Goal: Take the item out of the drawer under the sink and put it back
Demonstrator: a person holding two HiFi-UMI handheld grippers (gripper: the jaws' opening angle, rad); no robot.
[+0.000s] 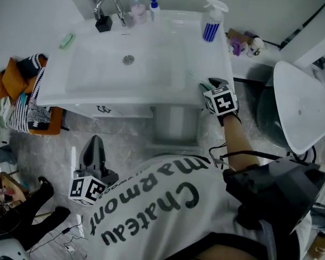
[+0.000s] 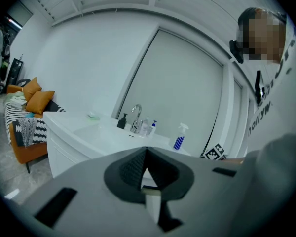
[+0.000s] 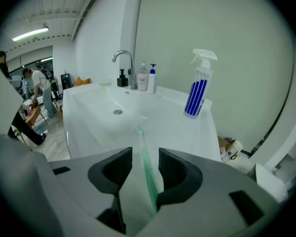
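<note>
A thin green toothbrush (image 3: pixel 141 135) lies on the white sink top (image 1: pixel 151 64) near its right front corner, also faintly visible in the head view as a toothbrush (image 1: pixel 194 76). My right gripper (image 3: pixel 145 153) hovers over that corner with its jaws apart; the toothbrush runs between them, and the pads do not press on it. From the head view the right gripper (image 1: pixel 211 83) sits at the sink's right edge. My left gripper (image 1: pixel 95 143) hangs low in front of the cabinet, jaws together and empty; in its own view the left gripper (image 2: pixel 147 152) points at the sink's side.
A blue-striped spray bottle (image 1: pixel 211 23) stands at the back right of the sink top, with a faucet (image 1: pixel 109 7) and small bottles (image 1: pixel 143 8) behind the basin. The white cabinet front (image 1: pixel 105 110) is below. An orange seat with cushions (image 1: pixel 21 91) is at the left, a white rounded seat (image 1: pixel 300 104) at the right.
</note>
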